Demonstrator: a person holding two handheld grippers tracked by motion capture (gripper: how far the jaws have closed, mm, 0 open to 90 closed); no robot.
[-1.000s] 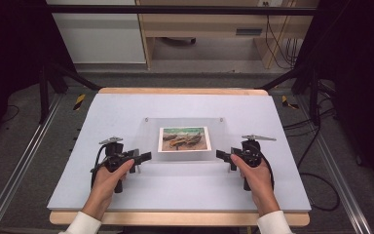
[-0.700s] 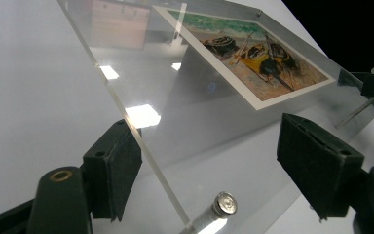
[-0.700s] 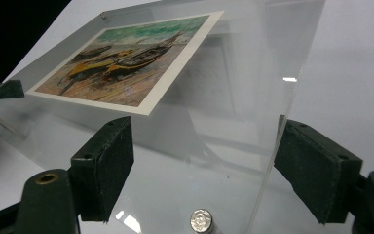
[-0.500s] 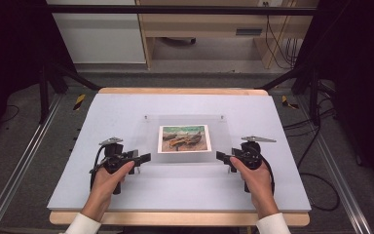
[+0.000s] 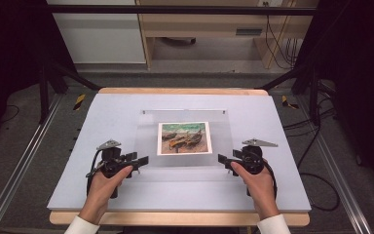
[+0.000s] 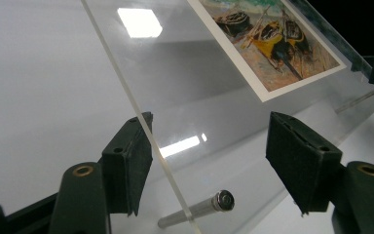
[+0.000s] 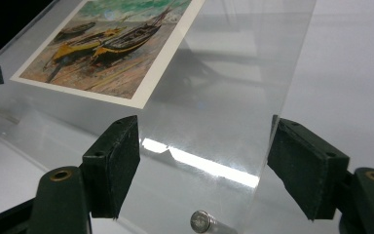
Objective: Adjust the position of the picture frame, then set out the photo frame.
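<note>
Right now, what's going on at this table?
A person holds a gripper in each hand at either side of a clear acrylic frame with a boat picture in it. The left gripper and right gripper straddle its side edges; their jaws have just been closing, pads not yet pressing.

The worktop [image 5: 102, 146] is a pale lilac-grey sheet with a light wooden edge. On it, the acrylic frame [image 5: 185, 165] is clear and colourless, glinting white. Its picture [image 5: 184, 138] has a white border around yellow and dark boats, brown sand and green water. Both tools, left [image 5: 143, 160] and right [image 5: 222, 159], are black, with brass-coloured rivets.
</note>
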